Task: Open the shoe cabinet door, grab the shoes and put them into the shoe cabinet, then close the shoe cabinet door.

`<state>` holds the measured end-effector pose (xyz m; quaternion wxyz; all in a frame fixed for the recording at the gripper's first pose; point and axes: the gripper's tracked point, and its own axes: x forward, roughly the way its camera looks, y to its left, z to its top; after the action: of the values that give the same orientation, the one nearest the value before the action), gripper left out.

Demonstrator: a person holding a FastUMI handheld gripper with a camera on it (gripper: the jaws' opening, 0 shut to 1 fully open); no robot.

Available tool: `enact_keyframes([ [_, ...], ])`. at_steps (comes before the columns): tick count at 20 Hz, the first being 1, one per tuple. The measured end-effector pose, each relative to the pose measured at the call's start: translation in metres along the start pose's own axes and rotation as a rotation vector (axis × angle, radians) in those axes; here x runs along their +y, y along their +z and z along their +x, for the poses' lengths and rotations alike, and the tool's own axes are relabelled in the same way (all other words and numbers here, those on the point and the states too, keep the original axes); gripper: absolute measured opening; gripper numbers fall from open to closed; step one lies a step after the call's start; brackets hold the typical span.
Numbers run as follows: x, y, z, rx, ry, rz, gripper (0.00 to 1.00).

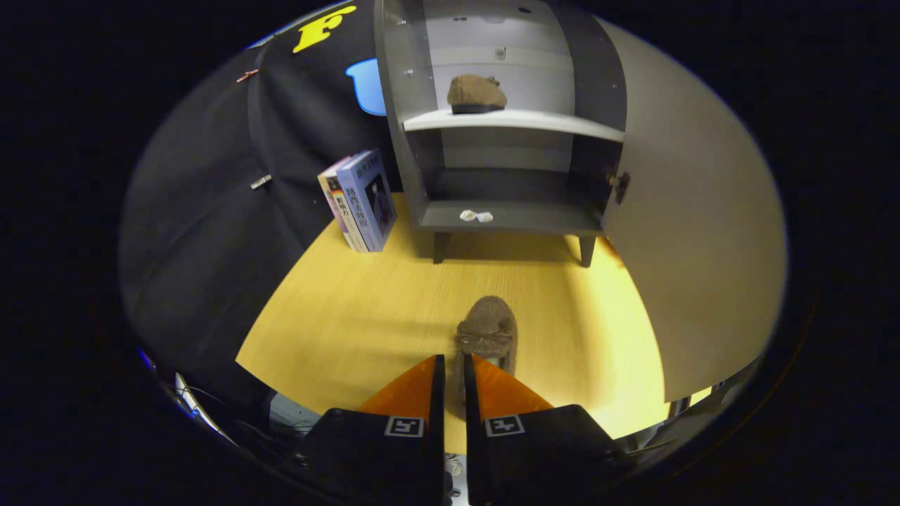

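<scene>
Gripping one shoe [486, 336] by its heel, my tool [453, 362] hangs above the surface [351, 316]; a second shoe [476, 93] sits shelved in the open cabinet [513, 121], beside two books [358, 200]

Bystanders on the desk [351, 316]
Two books [362, 200] are standing upright at centre left, leaning together; a small white crumpled scrap [476, 216] is lying just right of them, centre frame.
</scene>
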<state>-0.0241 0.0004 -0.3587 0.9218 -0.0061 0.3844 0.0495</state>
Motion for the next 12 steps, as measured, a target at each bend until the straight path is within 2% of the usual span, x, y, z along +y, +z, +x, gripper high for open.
enact_keyframes([
  [9,-0.016,-0.06,0.098,0.118,-0.067,0.028,0.17],
  [12,-0.017,-0.069,0.118,0.129,-0.056,0.04,0.17],
])
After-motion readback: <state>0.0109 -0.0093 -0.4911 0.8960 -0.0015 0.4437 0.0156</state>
